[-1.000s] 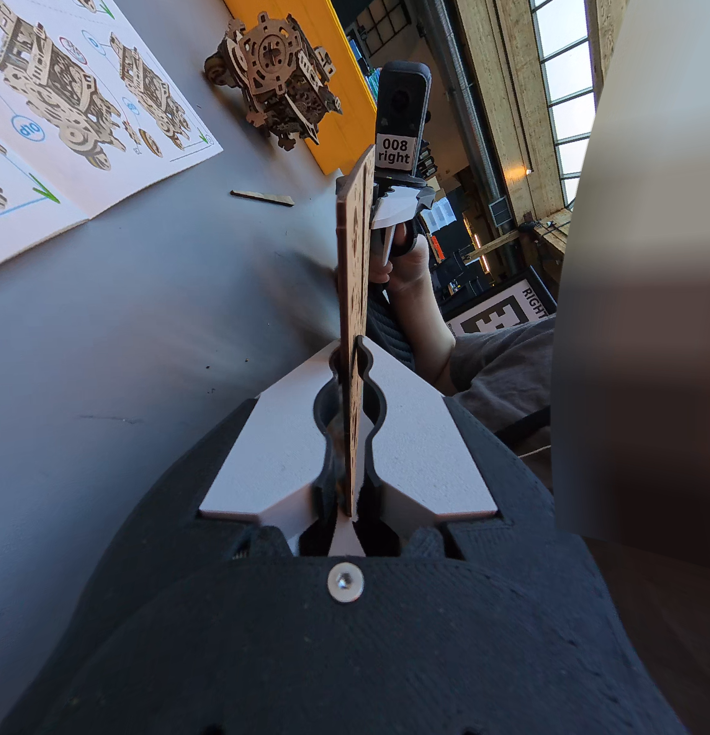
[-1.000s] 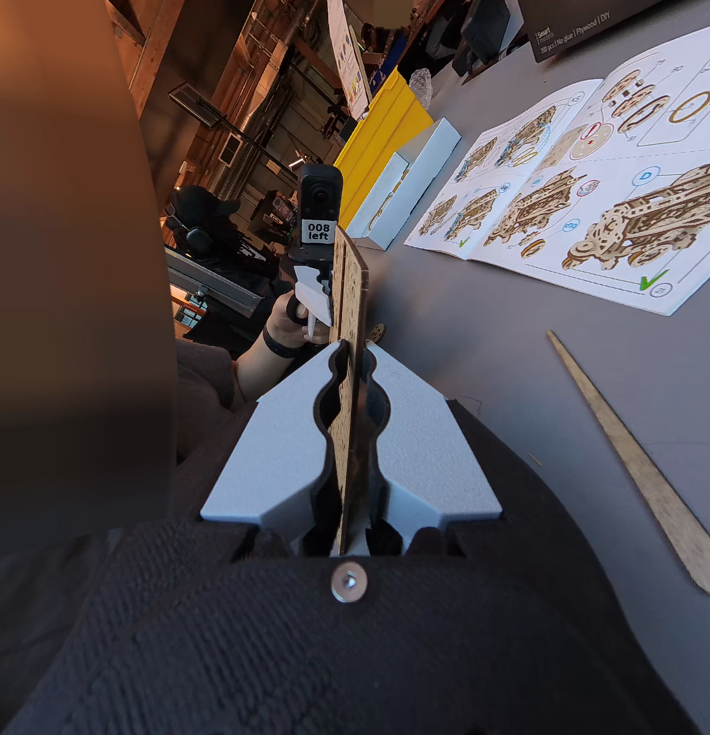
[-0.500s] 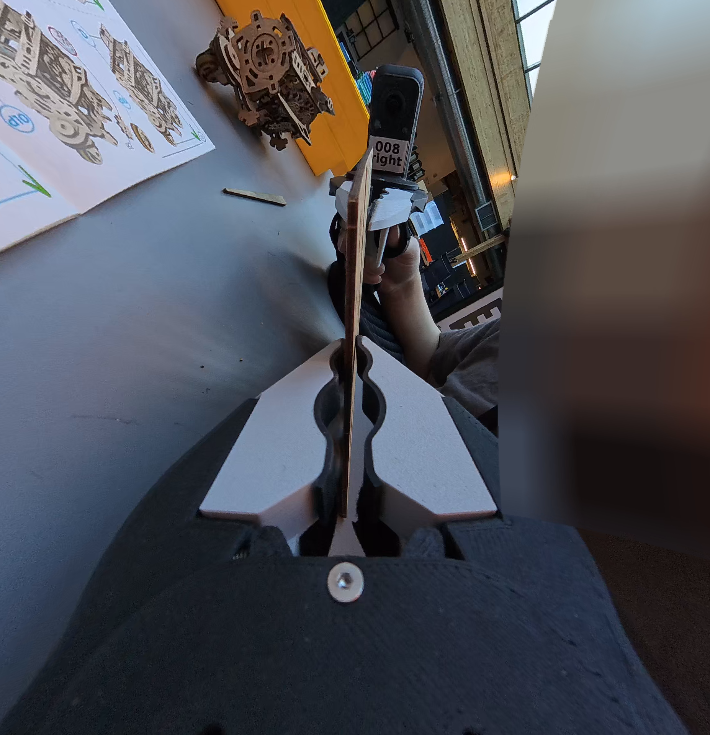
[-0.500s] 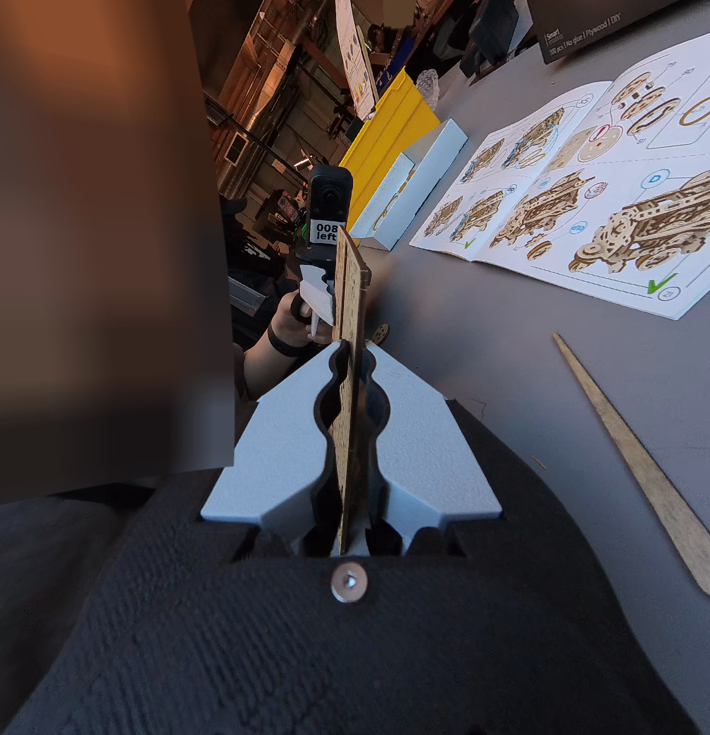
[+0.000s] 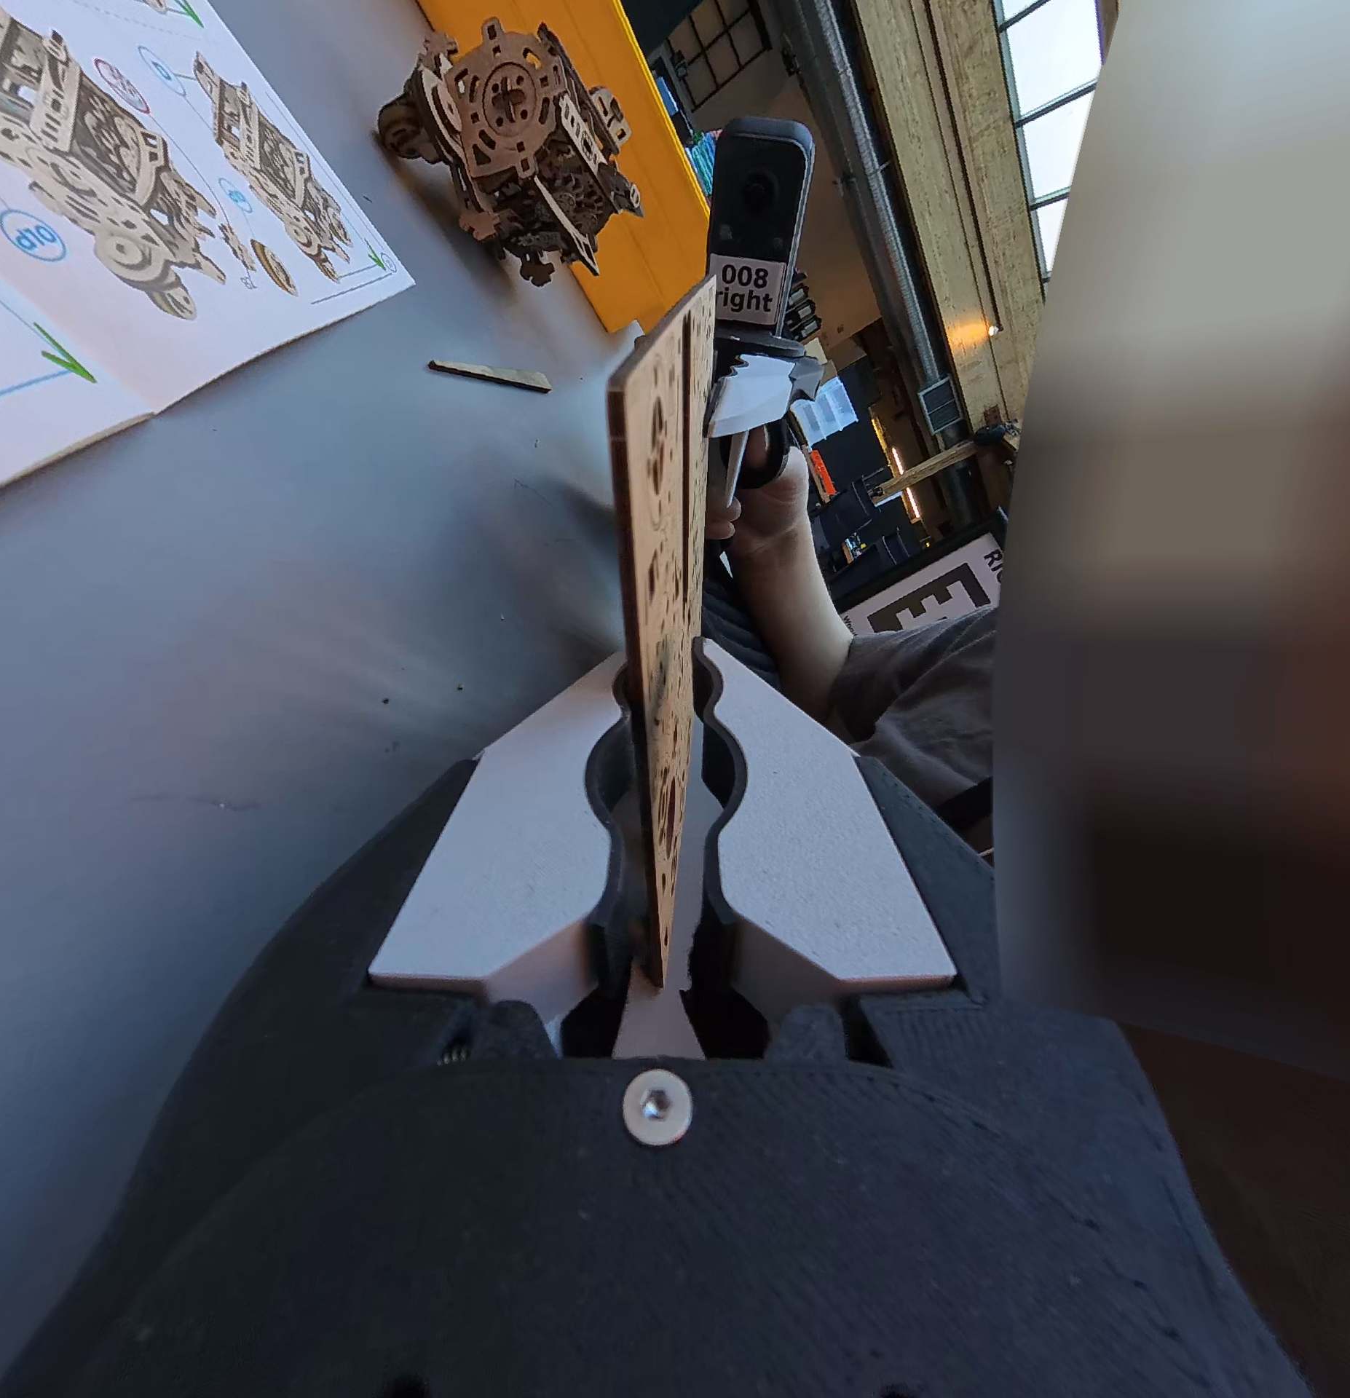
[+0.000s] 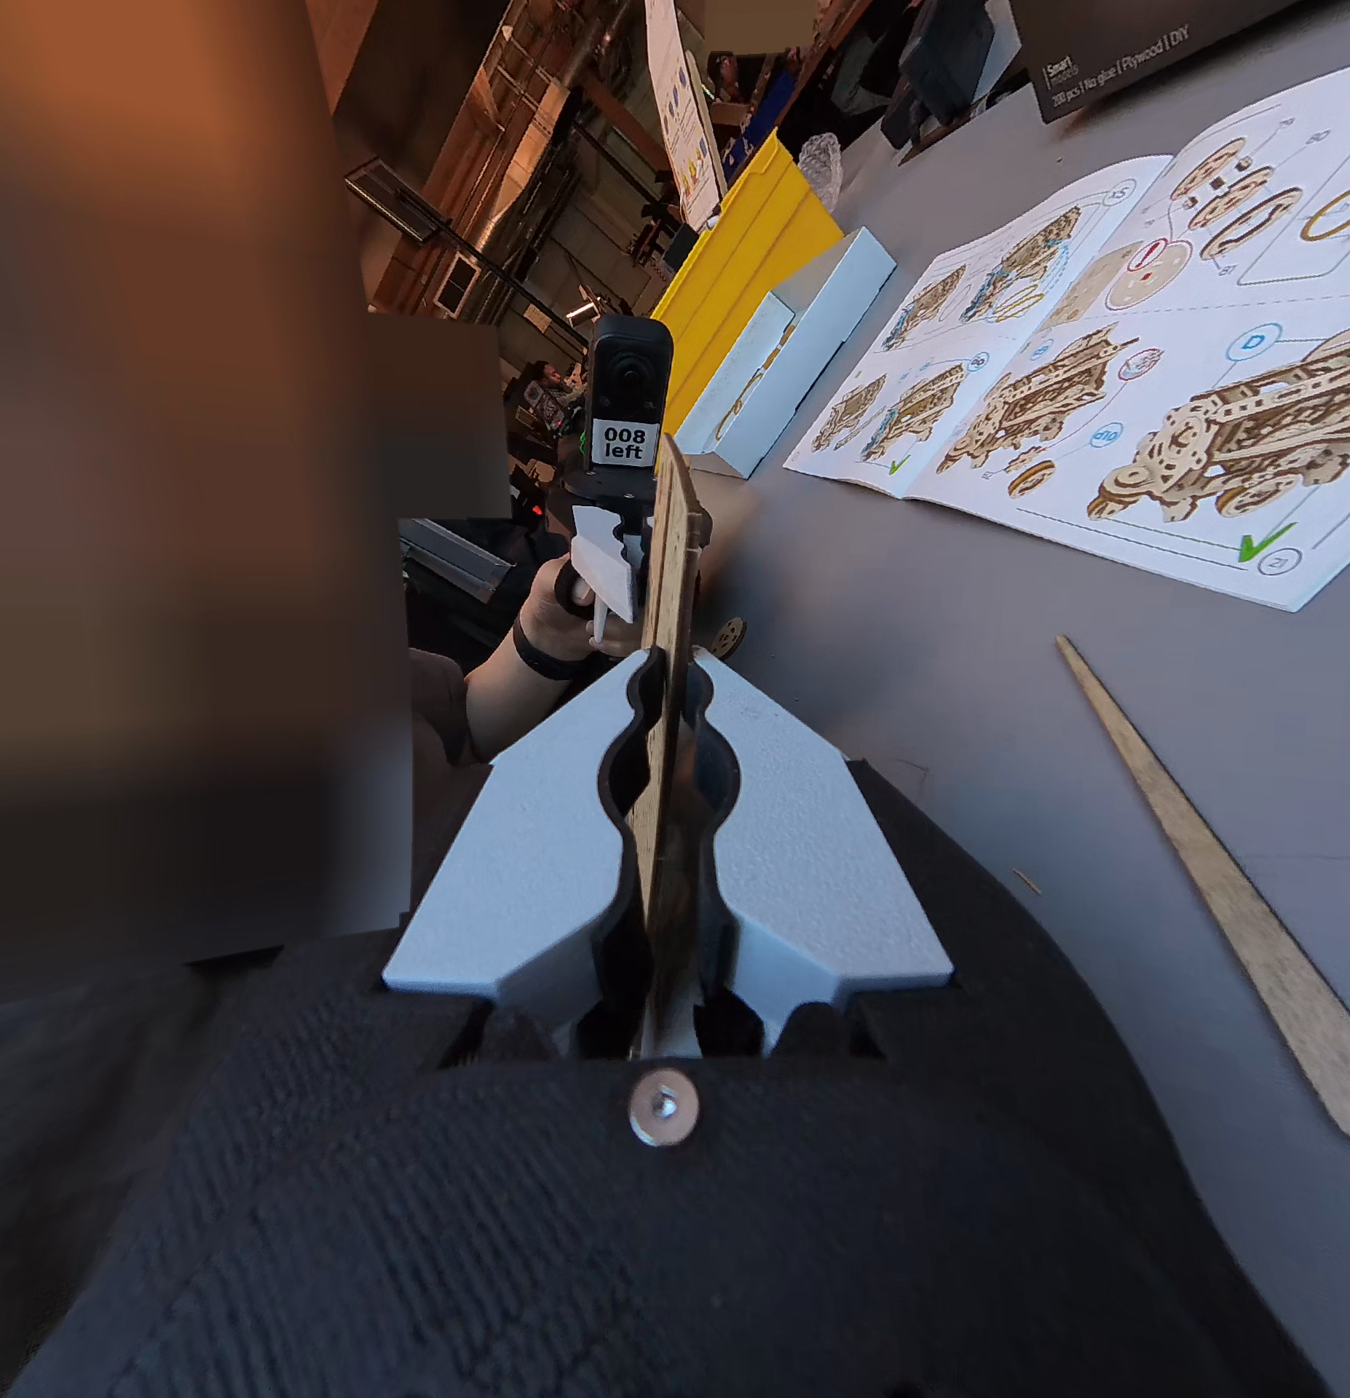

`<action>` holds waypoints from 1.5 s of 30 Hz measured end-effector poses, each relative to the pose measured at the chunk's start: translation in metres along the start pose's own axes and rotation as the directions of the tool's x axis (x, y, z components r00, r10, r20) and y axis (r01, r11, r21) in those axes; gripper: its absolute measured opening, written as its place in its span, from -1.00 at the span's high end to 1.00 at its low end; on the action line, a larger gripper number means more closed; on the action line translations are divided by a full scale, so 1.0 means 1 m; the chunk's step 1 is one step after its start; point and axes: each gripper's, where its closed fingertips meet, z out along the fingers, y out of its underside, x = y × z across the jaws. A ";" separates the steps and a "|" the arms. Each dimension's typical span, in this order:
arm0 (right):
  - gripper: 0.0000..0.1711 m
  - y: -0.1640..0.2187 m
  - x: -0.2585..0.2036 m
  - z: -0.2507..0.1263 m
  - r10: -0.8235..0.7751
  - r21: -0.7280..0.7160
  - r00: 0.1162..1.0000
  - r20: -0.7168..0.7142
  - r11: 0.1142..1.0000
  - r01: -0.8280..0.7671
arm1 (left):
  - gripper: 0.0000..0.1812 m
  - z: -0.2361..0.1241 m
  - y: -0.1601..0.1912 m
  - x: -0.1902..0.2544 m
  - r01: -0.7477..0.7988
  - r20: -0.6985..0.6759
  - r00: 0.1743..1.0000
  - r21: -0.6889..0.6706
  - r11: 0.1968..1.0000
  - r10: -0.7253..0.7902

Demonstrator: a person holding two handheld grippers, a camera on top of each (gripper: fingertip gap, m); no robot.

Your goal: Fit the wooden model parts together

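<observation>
Since a second ago, sheet has twisted slightly: left wrist view then caught it almost edge-on, now shows more of its cut face. Grippers remain facing each other across it; no regrasp seen.

State now:
- Left gripper: clenched on one end of sheet, which runs down the slot between the white fingers to near the throat.
- Right gripper: likewise clamped on the opposite end. Sheet stands edge-on between its fingers.
- Sheet held in the air above grey table, spanning the two grippers, touching nothing else.
- Half-built model sits on table by yellow bin, well apart from sheet. Manual lies open; loose strip just beside right gripper; small offcut on table farther out.

Handling (judgement):
- Thin laser-cut plywood: light, stiff across its face, but perforated with part outlines, so likely to snap or shed pieces if bent or twisted hard.
- Surface dry and matte; should not slip in the fingers.
- Best held by the solid border, as both grippers seem to do, not on the cut parts.
- Opposed twisting by the two grippers is the main risk of cracking it.

Task progress (judgement): no part freed from sheet yet; fitting to model not begun.
</observation>
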 end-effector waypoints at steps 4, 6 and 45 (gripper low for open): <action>0.98 0.002 -0.004 0.002 -0.016 -0.012 1.000 0.013 1.000 0.016 | 0.86 0.002 -0.003 0.005 -0.026 -0.006 1.000 0.017 1.000 0.026; 0.99 0.002 -0.007 0.003 -0.008 -0.014 0.999 0.032 1.000 0.009 | 0.86 0.002 -0.006 0.008 -0.024 -0.019 1.000 0.033 0.999 0.025; 0.78 0.043 -0.031 0.075 -0.315 -0.897 0.949 0.025 0.411 0.160 | 0.99 0.012 0.014 0.031 -0.222 -0.053 0.975 -0.087 0.971 0.218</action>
